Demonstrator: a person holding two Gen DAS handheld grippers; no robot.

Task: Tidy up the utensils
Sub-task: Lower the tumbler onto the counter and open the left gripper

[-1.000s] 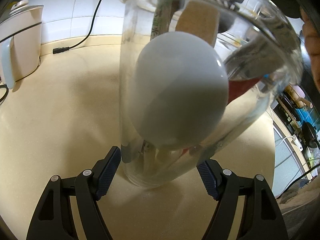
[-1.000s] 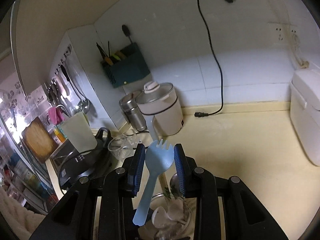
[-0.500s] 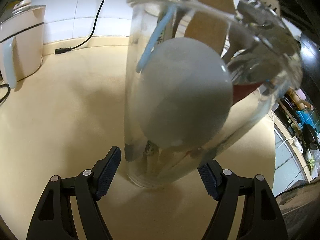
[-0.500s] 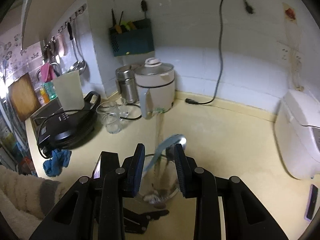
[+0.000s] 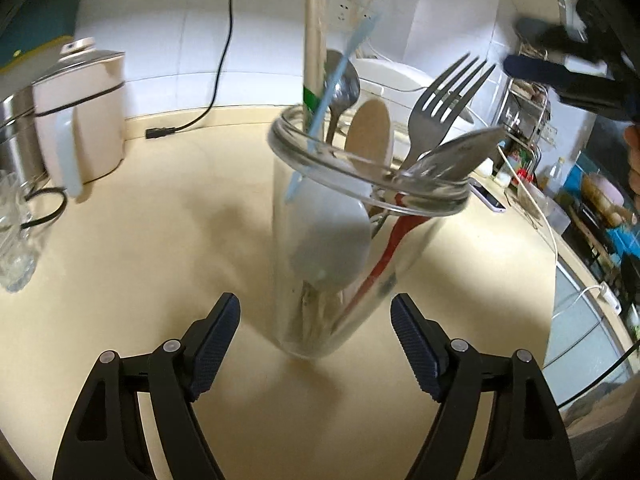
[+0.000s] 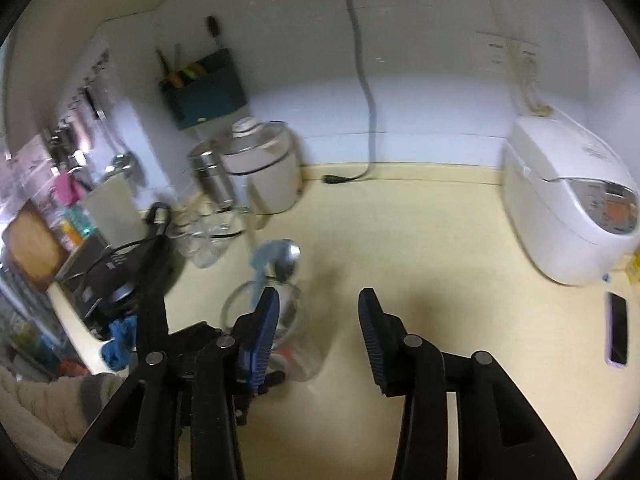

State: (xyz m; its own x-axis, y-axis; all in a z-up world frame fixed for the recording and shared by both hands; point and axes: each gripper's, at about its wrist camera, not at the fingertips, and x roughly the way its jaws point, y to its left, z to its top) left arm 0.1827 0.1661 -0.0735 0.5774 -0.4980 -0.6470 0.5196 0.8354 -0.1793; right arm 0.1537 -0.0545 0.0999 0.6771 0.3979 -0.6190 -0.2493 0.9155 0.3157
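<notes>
A tall clear glass jar [image 5: 352,248] crowded with a steel fork [image 5: 440,116], a pale blue plastic spork [image 5: 332,92] and wooden chopsticks [image 5: 312,48] stands mid-countertop [image 5: 160,240], well clear of its edges. Smooth, breakable and likely top-heavy, it is best gripped low. The left gripper [image 5: 316,340] sits level before its base, fingers apart; the right gripper [image 6: 316,328] hovers above, fingers spread, empty.
</notes>
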